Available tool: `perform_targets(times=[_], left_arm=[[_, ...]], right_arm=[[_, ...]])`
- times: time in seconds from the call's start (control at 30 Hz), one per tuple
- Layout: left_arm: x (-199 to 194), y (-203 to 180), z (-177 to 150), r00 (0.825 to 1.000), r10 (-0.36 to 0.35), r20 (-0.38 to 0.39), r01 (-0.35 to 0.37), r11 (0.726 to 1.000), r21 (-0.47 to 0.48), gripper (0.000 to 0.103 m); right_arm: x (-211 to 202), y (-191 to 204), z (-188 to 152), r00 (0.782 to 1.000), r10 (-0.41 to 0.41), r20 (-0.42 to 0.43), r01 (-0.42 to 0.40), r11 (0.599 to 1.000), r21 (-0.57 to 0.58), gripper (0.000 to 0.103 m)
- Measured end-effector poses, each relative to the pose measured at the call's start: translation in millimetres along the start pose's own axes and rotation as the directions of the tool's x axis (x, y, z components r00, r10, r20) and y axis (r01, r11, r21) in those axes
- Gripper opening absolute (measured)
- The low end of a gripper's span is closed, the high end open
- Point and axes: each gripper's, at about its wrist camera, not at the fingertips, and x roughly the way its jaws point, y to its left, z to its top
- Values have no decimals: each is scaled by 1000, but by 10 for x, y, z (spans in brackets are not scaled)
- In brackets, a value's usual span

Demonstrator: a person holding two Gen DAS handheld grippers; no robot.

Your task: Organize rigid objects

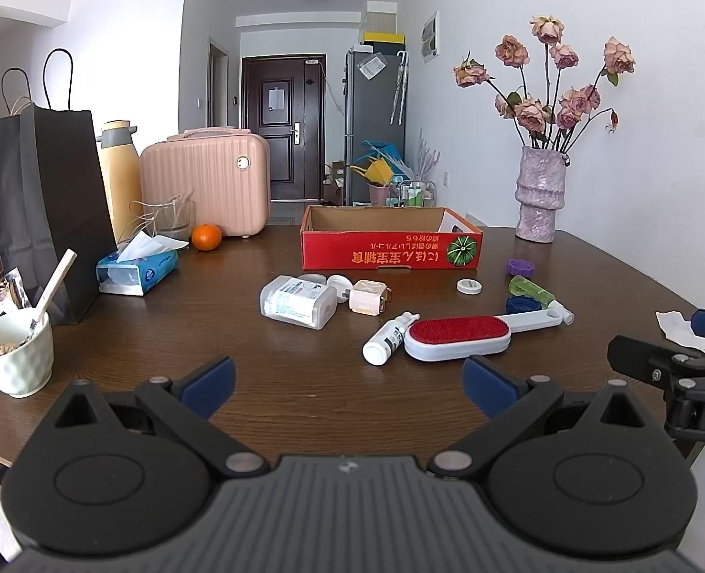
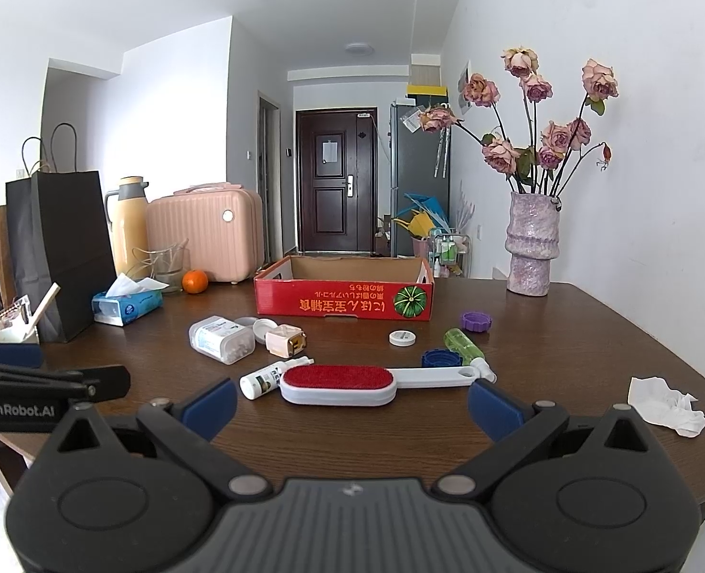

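while your left claw (image 1: 347,382) hangs over the near part of the table (image 1: 257,382) with its blue fingers spread wide and nothing between them, the lint brush (image 1: 457,336) lies just beyond it, long axis running left to right, red pad up, white handle pointing right and slightly away. in the right wrist view the same brush (image 2: 338,384) sits straight ahead of your right claw (image 2: 350,403), between the lines of its two parted, empty fingers but farther out on the table. a small white bottle (image 2: 269,379) lies on its side touching the brush's left end, nozzle aimed right and away. at the handle end a green bottle (image 2: 464,346) lies tilted, its white tip beside the handle, with a blue cap (image 2: 441,359) just left of it. behind these lie a purple cap (image 2: 476,321), a white lid (image 2: 402,337), a clear container (image 2: 221,339) on its side and a beige box (image 2: 285,340). the red cardboard tray (image 2: 343,303) stands open beyond them, print upside down to you; its floor is hidden by the front wall. each claw shows only partly in the other's view, cut off at the frame edge. a crumpled tissue (image 2: 667,406) lies to the right.
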Motion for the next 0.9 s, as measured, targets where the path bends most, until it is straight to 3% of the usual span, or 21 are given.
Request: perform_targets(times=[0.57,0.9], left_arm=[[-21,-1,46,1000,5,3,-5,1000,-6,103],[227,11,33,1000,6,-17,-7,1000,-22,103]], right_arm=[[10,-20,10,1000,-1,3,1,1000,-2,103],[132,-19,-36,1000,-5,11,5,1000,5,103]])
